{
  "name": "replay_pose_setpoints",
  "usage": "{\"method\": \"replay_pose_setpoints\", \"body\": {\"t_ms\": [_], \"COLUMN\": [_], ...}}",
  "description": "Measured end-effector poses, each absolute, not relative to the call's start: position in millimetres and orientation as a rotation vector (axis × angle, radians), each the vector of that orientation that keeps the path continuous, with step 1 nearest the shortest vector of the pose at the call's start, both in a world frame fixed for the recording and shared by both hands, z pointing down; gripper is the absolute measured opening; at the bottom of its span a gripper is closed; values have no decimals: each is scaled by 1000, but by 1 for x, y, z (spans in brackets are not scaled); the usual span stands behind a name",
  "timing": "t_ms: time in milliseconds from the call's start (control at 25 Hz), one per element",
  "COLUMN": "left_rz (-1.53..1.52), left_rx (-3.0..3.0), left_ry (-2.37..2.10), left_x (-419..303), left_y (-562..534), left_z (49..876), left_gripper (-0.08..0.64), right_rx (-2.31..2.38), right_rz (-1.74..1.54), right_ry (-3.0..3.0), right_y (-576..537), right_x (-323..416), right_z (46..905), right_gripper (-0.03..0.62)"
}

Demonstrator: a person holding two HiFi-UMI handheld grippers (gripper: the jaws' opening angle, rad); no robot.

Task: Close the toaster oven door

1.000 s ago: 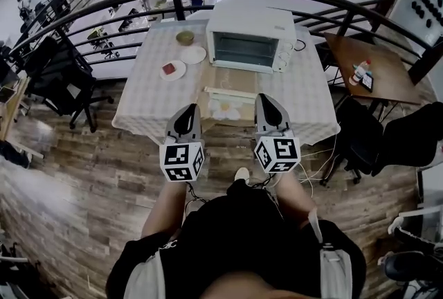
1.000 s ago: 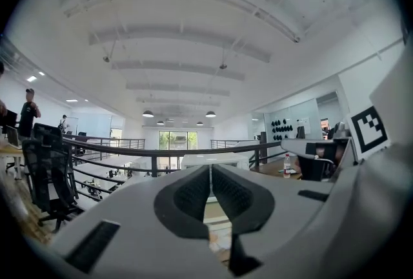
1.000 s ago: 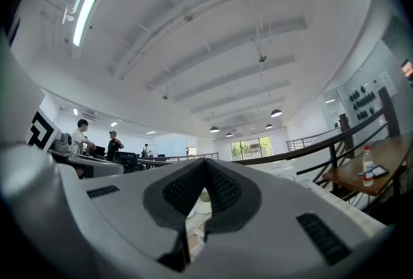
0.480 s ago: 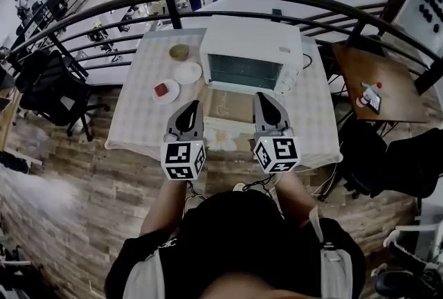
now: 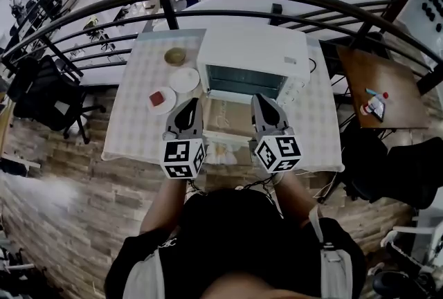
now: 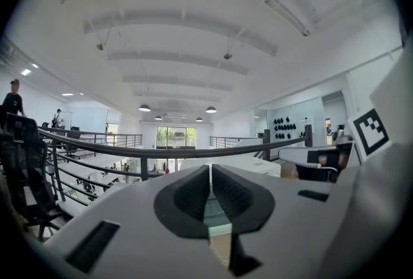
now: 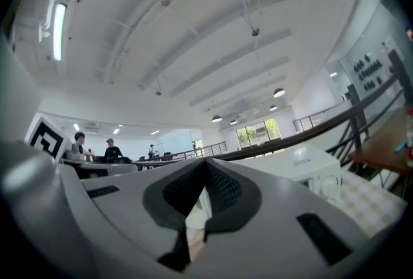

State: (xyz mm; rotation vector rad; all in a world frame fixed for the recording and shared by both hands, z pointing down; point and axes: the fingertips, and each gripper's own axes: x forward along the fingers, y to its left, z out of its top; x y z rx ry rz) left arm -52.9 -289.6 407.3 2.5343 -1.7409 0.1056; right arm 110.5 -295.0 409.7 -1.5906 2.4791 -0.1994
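Both grippers were clenched with nothing in them. In the left gripper view the left gripper had its jaws pressed together on empty air, and in the right gripper view the right gripper was the same.

From the head view, the left gripper and right gripper were held side by side, pointing away from the person. The white toaster oven stood directly ahead of both on the checked table. Its door was still open, folded down toward the person, with the glass panel lying between the two grippers. Whether either gripper touched it could not be told.

Ahead and to the left of the left gripper lay a plate with something red on it, a white plate and a small bowl.

The only clear markings were the black-and-white square patterns on the marker cubes. Any lettering on the oven was too small to read.
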Motion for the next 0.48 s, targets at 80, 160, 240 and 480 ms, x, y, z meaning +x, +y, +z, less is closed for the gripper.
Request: {"method": "replay_pose_setpoints", "body": {"t_ms": [80, 160, 240, 480], "left_rz": [114, 126, 141, 153], "left_rx": [2555, 2576, 2596, 2649], "left_ry": [-1709, -1673, -1635, -1525], "left_x": [-55, -59, -63, -71], "left_y": [-297, -304, -309, -317], "left_z": [408, 410, 412, 417], "left_gripper": [21, 21, 21, 21], "right_rx": [-1586, -1601, -1622, -1684], "right_rz": [-315, -390, -440, -575], "right_ry": [2435, 2386, 2342, 2199], "right_y": [-302, -306, -306, -296], "right_x": [111, 111, 110, 111], "right_z": [417, 423, 428, 456], "right_gripper": [3, 3, 3, 23]}}
